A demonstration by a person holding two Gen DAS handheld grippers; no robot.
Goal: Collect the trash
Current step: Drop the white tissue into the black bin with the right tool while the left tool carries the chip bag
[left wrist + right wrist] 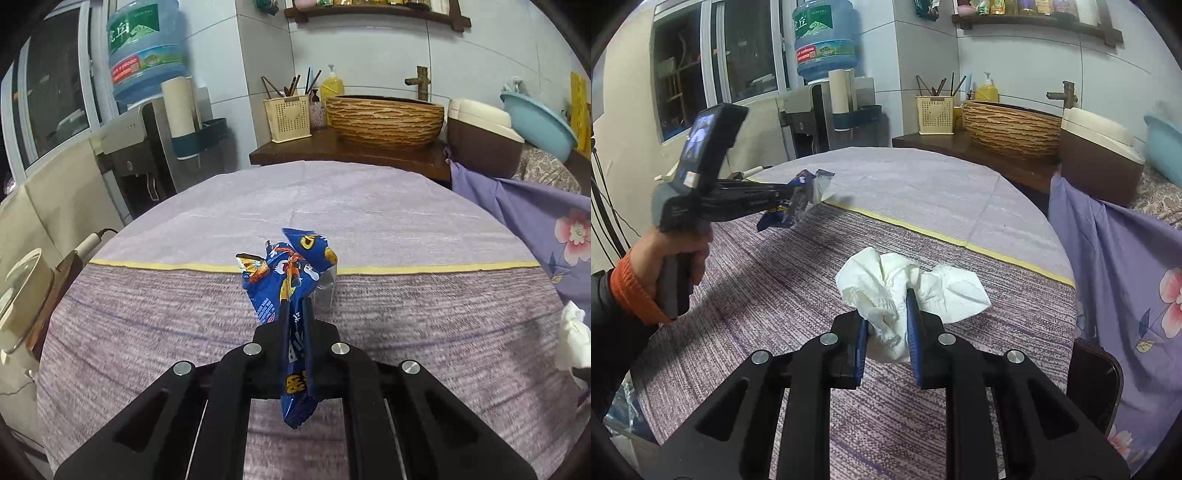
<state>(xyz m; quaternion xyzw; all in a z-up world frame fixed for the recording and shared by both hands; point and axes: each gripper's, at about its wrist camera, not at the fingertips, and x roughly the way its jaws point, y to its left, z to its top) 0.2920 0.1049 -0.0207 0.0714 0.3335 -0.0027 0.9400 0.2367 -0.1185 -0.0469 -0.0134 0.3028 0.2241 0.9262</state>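
Left wrist view
Left tool (295,314): the two black fingers are pressed nearly together, clamped on a blue snack wrapper (291,288).
Blue snack wrapper: crumpled, standing up between the fingers; its top fans out above the tips, its lower end hangs down behind them. It appears lifted off the cloth.
Bench (184,314): round, covered with a purple woven cloth; a yellow stripe crosses it, with paler lilac cloth beyond.
White tissue (570,336): seen at the right edge of this view, crumpled, near the bench rim.
Background: a water dispenser (147,62) with a blue bottle at the left; a cream utensil holder (288,118), a yellow soap bottle (332,86) and a woven basin (384,118) on a dark wooden counter behind the bench.
Right side: a purple floral cloth (535,229) draped beside the bench.

Right wrist view
Right tool (886,314): fingers with blue pads (913,325) are partly closed, squeezing the white tissue (905,288) between them.
White tissue: crumpled, bulging out above and to both sides of the fingers, over the darker purple part of the bench (775,295). Whether it touches the cloth cannot be told.
Left tool (803,194): in view at the left, held by a hand (676,258) with an orange cuff, well apart from the right tool.
Blue snack wrapper (798,199): gripped at the left tool's tips, above the cloth near the yellow stripe.
Floral cloth (1126,277): hangs at the right of the bench.
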